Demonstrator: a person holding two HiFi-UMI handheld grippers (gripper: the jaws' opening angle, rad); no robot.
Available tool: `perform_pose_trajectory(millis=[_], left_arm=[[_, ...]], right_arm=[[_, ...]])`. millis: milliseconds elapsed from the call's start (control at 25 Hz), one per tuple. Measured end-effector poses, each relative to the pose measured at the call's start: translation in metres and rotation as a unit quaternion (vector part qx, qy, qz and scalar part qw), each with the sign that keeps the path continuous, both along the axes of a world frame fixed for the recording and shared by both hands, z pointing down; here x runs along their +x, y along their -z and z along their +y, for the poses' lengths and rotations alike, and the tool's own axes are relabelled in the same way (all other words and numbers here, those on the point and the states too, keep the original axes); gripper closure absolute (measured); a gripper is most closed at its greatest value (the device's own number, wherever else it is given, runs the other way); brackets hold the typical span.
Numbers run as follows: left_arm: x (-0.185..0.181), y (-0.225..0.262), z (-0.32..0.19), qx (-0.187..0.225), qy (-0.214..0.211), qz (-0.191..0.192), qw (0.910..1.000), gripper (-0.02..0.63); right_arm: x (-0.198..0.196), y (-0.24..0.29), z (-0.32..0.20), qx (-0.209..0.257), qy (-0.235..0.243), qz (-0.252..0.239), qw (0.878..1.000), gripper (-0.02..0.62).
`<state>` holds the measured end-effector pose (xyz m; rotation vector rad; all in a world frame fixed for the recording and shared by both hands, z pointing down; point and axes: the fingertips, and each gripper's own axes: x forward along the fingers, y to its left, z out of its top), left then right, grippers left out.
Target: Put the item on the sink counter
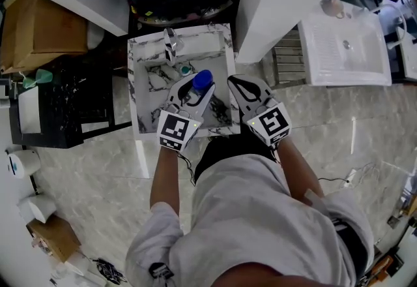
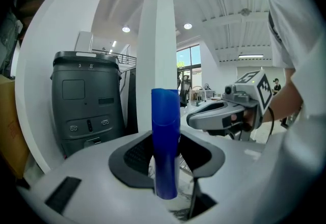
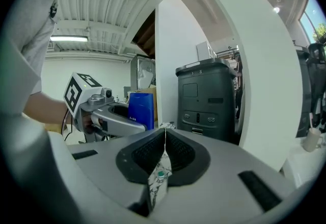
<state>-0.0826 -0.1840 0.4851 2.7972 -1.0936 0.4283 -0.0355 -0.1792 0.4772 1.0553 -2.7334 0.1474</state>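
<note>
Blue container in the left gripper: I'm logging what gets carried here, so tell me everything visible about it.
The blue container is slim and smooth, plastic by its look, with faint pale print on one broad face. It stands upright, clamped low between the jaws of the left gripper, its top rising well above them. It is held over the marble sink and seems to touch nothing else.

A deep blue bottle stands out against a sink of white marble veined in black, with a green-ringed drain. The left gripper and right gripper are pale grey with black pads, and their cubes carry black-and-white square markers. The floor is grey-beige marbled tile, a box is cardboard brown, and a bin is dark grey.
</note>
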Motion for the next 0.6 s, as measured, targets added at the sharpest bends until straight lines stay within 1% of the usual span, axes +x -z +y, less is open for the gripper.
perform_pose_trajectory(millis=[360,600], left_arm=[[0.008,-0.017,-0.06,-0.019,0.01,0.002,0.9998,0.443],[0.019,-0.035,-0.087,-0.036,0.014,0.006,0.9992,0.443]], right_arm=[[0.008,-0.017,-0.057,-0.02,0.004,0.003,1.0,0.591],[0.017,-0.031,-0.077,-0.035,0.006,0.006,0.999,0.591]])
